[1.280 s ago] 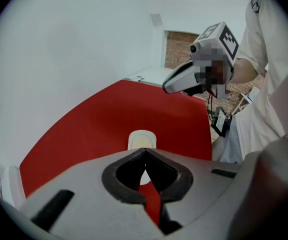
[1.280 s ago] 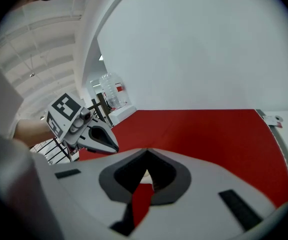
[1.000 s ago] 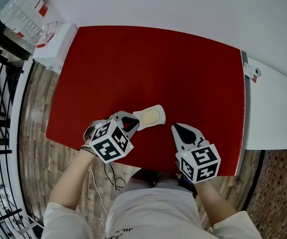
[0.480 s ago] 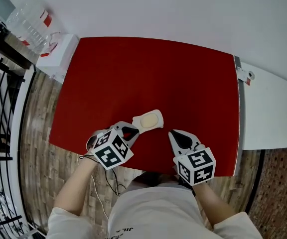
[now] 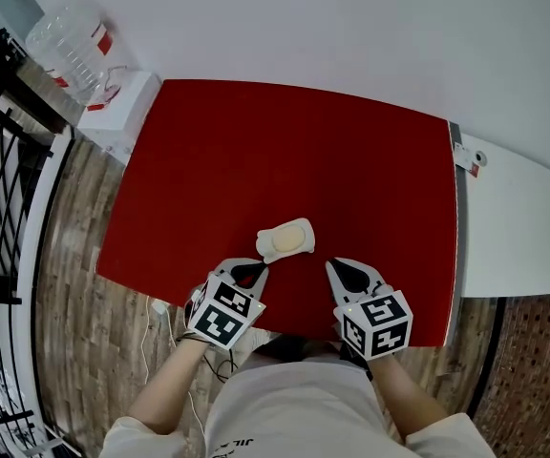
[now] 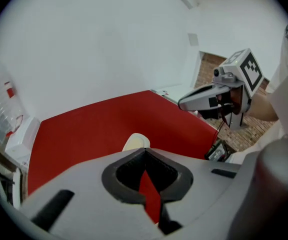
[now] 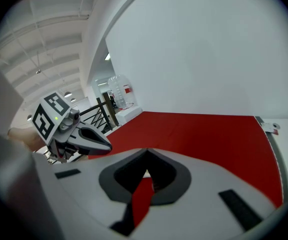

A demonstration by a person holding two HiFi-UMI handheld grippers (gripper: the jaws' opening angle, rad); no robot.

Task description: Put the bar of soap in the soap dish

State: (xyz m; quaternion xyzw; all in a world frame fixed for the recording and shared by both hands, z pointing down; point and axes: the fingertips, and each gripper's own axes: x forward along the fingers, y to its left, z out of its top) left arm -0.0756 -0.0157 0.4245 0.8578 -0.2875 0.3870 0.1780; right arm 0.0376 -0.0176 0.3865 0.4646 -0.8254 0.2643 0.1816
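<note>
Head view first. Inspector: Where is the soap?

Technician: The soap lies in the dish. The dish stands on the red table, near the table's front edge and between the two grippers.

Inspector: State the position of each gripper.

Technician: The left gripper is just beside the dish, at its near left. The right gripper is near the dish, at its near right. Neither one touches the dish or the soap.

Inspector: Confirm the left fingers.

Technician: In the left gripper view, the fingers are clenched tip to tip. Nothing sits between them; only red table shows through the gap behind the tips. The dish appears just beyond the tips.

Inspector: Confirm the right fingers.

Technician: In the right gripper view, the fingers are also clenched, tips meeting, with nothing held. The left gripper shows at that view's left side.

Inspector: Other items?

Technician: A clear bottle stands beyond the table's far left corner.
</note>
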